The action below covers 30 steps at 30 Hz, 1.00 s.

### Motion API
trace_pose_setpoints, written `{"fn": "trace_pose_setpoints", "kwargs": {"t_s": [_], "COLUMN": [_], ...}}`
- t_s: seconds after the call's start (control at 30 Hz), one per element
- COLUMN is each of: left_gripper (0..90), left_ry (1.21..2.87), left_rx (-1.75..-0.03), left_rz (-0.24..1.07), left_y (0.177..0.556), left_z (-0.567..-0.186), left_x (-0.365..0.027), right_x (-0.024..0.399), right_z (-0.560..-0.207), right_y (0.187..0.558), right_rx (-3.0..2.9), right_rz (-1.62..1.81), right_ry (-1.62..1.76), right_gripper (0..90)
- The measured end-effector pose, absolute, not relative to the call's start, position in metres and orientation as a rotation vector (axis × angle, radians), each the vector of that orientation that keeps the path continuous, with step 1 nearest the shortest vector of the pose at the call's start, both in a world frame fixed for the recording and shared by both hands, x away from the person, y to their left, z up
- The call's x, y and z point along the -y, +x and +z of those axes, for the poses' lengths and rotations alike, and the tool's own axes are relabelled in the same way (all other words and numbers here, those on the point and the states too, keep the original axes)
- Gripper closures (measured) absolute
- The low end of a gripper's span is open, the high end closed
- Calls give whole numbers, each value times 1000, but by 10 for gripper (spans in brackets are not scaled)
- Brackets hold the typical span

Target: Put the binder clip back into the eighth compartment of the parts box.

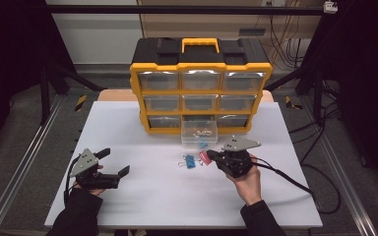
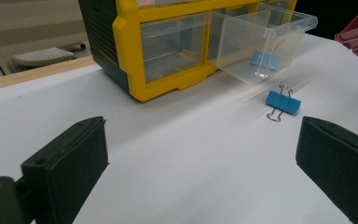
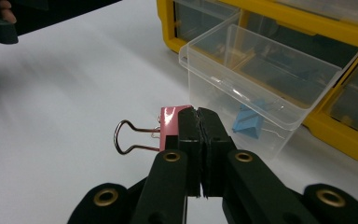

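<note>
Toward the far edge of the white tabletop (image 1: 142, 196), a yellow-and-black drawer cabinet (image 1: 200, 86) is standing, its lowest middle clear drawer (image 1: 199, 132) pulled out with a blue clip lying inside. Nearer the middle, the right gripper (image 3: 199, 122) is pinching a pink binder clip (image 3: 171, 122), jaws pressed tight on one edge of its body while the wire loop is sticking out sideways; it is hanging in the air just in front of the open drawer. A blue binder clip (image 1: 190, 161) is lying on the tabletop just beside it. By the near left corner, the left gripper (image 1: 114, 163) is resting with its jaws spread wide and nothing between them. Because the grip is catching only the clip's edge, the clip is likely to twist or slip out on the way over the drawer's front wall, or knock against that wall. No brand, label or writing is readable anywhere.
</note>
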State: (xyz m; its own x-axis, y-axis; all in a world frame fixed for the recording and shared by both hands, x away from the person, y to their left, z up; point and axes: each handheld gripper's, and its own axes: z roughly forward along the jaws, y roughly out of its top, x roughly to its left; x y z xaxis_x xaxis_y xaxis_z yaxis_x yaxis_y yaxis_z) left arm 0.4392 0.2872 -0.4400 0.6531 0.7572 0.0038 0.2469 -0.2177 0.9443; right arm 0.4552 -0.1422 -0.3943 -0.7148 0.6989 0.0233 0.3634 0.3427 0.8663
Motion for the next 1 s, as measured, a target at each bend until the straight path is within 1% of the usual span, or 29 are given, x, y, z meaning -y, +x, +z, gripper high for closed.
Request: {"fn": "trace_pose_setpoints", "kwargs": {"t_s": [1.0], "left_gripper": [13], "left_ry": [1774], "left_rx": [-810], "left_rz": [581], "left_y": [439], "left_z": [-440], "left_x": [-287], "right_x": [154], "right_z": [-363], "right_y": [467], "right_rx": [-2134], "right_rz": [1400], "right_ry": [998], "right_gripper": [890]}}
